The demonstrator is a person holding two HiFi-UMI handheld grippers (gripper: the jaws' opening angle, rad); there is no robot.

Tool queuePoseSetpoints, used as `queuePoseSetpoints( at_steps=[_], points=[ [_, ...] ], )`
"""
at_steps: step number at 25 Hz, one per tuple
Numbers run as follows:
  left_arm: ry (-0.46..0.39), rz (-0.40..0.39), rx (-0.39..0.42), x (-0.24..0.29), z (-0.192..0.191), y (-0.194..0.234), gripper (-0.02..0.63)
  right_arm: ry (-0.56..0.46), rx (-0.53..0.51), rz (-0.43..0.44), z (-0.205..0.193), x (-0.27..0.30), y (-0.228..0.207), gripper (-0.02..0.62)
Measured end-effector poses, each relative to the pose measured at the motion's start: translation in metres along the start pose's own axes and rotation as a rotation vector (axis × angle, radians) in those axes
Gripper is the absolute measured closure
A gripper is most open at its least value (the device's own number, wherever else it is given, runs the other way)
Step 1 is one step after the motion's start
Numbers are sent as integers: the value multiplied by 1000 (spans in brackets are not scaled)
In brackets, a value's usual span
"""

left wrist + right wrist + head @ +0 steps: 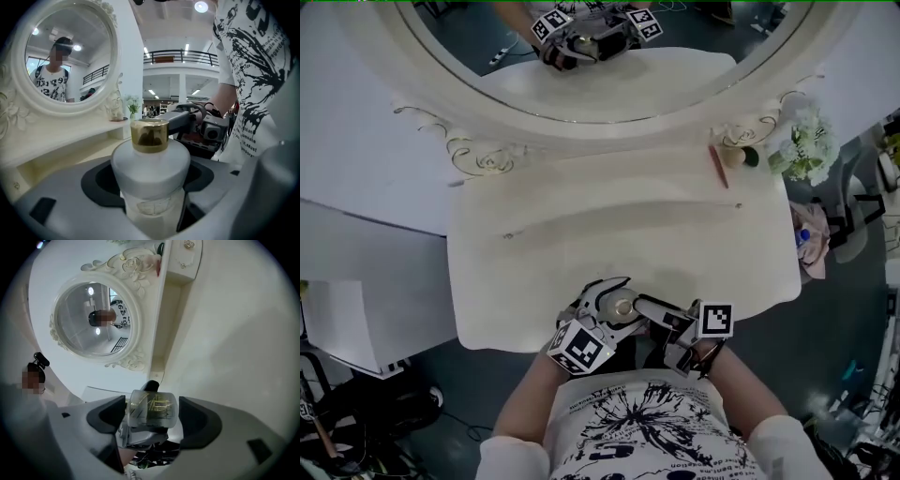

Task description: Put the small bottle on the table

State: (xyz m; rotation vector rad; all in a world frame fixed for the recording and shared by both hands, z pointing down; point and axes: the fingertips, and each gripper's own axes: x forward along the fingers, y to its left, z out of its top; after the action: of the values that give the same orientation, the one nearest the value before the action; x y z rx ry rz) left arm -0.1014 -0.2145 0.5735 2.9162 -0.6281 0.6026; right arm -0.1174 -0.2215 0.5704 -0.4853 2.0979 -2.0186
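1. Frosted white glass, the small bottle (151, 171) with its gold cap (149, 136) is clamped by the body in the left gripper (598, 314), at the near edge of the cream dressing table (581, 234). Whether it rests on the top I cannot tell.
2. Around the cap, the right gripper (152, 418) has its jaws apart and grips nothing. A nudge from it could tilt the bottle.
3. Let go this close to the edge, or set down tilted, the bottle could topple off.
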Motion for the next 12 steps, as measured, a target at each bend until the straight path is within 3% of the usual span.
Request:
queuePoseSetpoints(
  at_steps=[4,7,12],
  points=[
    [26,5,-1,9,-14,1,253,-4,34,-30,2,-2,-14,242],
    [66,7,25,15,-23,1,253,-23,61,-53,4,-5,-23,333],
    [96,3,26,23,-32,3,253,-41,54,-83,9,-7,-31,365]
  ],
)
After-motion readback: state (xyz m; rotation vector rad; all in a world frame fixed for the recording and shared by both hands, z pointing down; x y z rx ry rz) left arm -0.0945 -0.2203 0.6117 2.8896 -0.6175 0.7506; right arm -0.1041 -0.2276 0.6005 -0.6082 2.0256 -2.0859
